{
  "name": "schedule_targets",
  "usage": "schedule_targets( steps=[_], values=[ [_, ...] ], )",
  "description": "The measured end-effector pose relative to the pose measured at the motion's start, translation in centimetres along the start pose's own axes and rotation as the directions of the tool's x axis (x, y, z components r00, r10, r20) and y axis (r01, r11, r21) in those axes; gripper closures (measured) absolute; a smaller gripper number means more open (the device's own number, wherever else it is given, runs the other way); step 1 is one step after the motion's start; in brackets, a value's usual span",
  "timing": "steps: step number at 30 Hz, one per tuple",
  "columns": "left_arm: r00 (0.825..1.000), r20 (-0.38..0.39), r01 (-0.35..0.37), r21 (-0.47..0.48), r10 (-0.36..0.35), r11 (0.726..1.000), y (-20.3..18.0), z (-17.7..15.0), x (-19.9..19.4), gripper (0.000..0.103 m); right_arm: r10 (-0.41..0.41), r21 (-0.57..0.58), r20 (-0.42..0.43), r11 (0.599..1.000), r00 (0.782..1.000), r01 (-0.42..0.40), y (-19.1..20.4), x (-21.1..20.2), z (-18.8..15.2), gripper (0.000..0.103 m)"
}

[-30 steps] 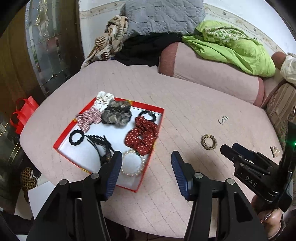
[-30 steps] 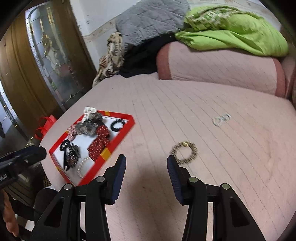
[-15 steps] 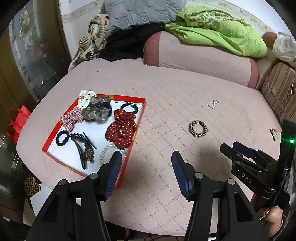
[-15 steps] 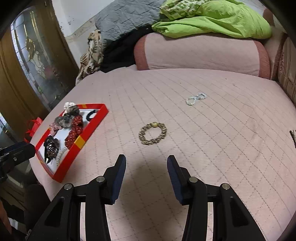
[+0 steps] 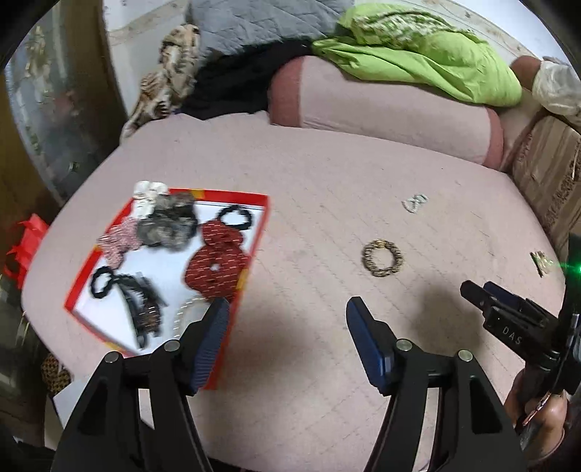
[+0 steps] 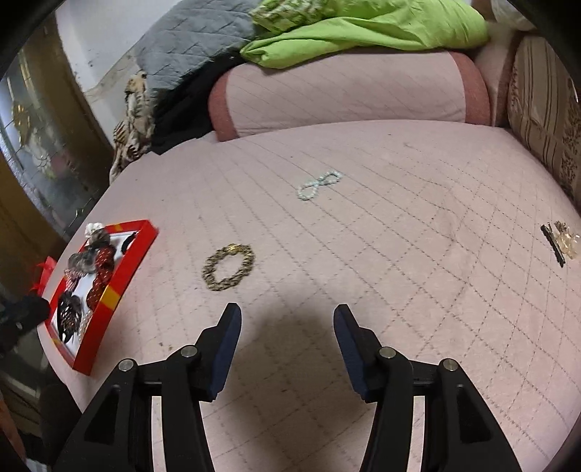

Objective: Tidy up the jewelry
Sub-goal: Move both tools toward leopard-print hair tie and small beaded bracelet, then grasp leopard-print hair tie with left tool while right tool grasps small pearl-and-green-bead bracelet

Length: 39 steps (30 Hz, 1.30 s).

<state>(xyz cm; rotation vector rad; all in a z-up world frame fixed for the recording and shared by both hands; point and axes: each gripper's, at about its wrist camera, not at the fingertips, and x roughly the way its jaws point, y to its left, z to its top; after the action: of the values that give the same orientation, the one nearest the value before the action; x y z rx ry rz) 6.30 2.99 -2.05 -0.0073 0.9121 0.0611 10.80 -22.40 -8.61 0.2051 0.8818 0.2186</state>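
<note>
A red tray point(image 5: 261, 221) with a white floor lies at the left of the pink quilted surface; it also shows in the right wrist view point(image 6: 120, 276). It holds scrunchies, black hair ties, a claw clip and a pearl bracelet. A gold chain bracelet point(image 5: 382, 257) point(image 6: 228, 266) lies loose in the middle. A pale bead bracelet point(image 5: 415, 202) point(image 6: 319, 184) lies farther back. A hair clip point(image 6: 557, 241) point(image 5: 541, 262) lies at the right. My left gripper point(image 5: 287, 319) is open and empty, near the tray's near corner. My right gripper point(image 6: 287, 323) is open and empty, just short of the gold bracelet.
A pink bolster point(image 6: 345, 94) with green point(image 6: 363, 29) and grey bedding runs along the back. A patterned cushion point(image 6: 544, 119) stands at the right. A red bag point(image 5: 25, 243) sits off the left edge. A dark door with glass stands at the far left.
Both grippers have swung to the right. The tray has slid leftward in both views, and the gold bracelet and bead bracelet now sit closer to the right gripper. Both stay open.
</note>
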Motion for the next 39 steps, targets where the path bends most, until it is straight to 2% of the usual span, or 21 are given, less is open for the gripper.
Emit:
schedule_targets(
  steps=[3, 7, 11, 13, 17, 20, 27, 32, 34, 36, 38, 39],
  values=[
    [0.998, -0.035, 0.055, 0.030, -0.054, 0.998, -1.7, 0.7, 2.0, 0.037, -0.025, -0.010, 0.014, 1.000, 1.000, 0.025, -1.2, -0.5, 0.5, 0.046],
    [0.993, -0.060, 0.104, 0.072, -0.099, 0.992, -4.3, 1.5, 5.0, 0.037, -0.054, 0.020, -0.030, 0.998, 0.998, 0.055, -3.8, 0.9, 1.2, 0.046],
    [0.988, -0.086, 0.140, 0.112, -0.131, 0.984, -6.4, 2.3, 8.2, 0.037, -0.071, -0.003, -0.051, 0.997, 0.996, 0.071, -5.0, 2.9, 2.8, 0.047],
    [0.983, -0.097, 0.166, 0.126, -0.154, 0.978, -7.0, 2.7, 9.6, 0.041, -0.054, -0.002, -0.052, 0.999, 0.997, 0.054, -5.3, 4.1, 4.0, 0.053],
    [0.980, -0.107, 0.179, 0.125, -0.166, 0.976, -7.5, 4.0, 12.7, 0.043, 0.053, 0.052, -0.067, 0.997, 0.996, -0.050, -5.5, 7.4, 7.0, 0.054],
    [0.974, -0.128, 0.199, 0.099, -0.186, 0.975, -7.2, 4.7, 14.8, 0.047, 0.073, 0.063, -0.079, 0.996, 0.994, -0.069, -4.7, 10.1, 9.0, 0.054],
    [0.941, -0.172, 0.302, 0.050, -0.290, 0.952, -7.0, 5.1, 18.4, 0.056, 0.004, 0.052, -0.105, 0.999, 0.994, 0.001, -3.3, 15.3, 11.9, 0.054],
    [0.957, -0.134, 0.271, 0.102, -0.257, 0.957, -8.0, 4.5, 18.5, 0.056, -0.058, 0.007, -0.094, 0.998, 0.994, 0.059, -2.3, 16.7, 13.0, 0.054],
    [0.966, -0.119, 0.245, 0.117, -0.232, 0.962, -8.3, 4.2, 18.5, 0.056, -0.076, -0.006, -0.083, 0.997, 0.994, 0.076, -2.1, 17.0, 13.0, 0.060],
    [0.978, -0.098, 0.198, 0.143, -0.185, 0.970, -9.1, 3.7, 18.3, 0.055, -0.112, -0.039, -0.069, 0.993, 0.991, 0.110, -2.1, 17.0, 12.7, 0.083],
    [0.984, -0.089, 0.170, 0.161, -0.157, 0.972, -9.6, 3.5, 18.2, 0.057, -0.101, -0.041, -0.074, 0.994, 0.992, 0.098, -2.6, 16.6, 12.5, 0.096],
    [0.984, -0.089, 0.165, 0.167, -0.152, 0.972, -9.8, 3.5, 18.1, 0.063, -0.087, -0.026, -0.081, 0.996, 0.993, 0.085, -3.0, 16.3, 12.5, 0.096]
  ],
)
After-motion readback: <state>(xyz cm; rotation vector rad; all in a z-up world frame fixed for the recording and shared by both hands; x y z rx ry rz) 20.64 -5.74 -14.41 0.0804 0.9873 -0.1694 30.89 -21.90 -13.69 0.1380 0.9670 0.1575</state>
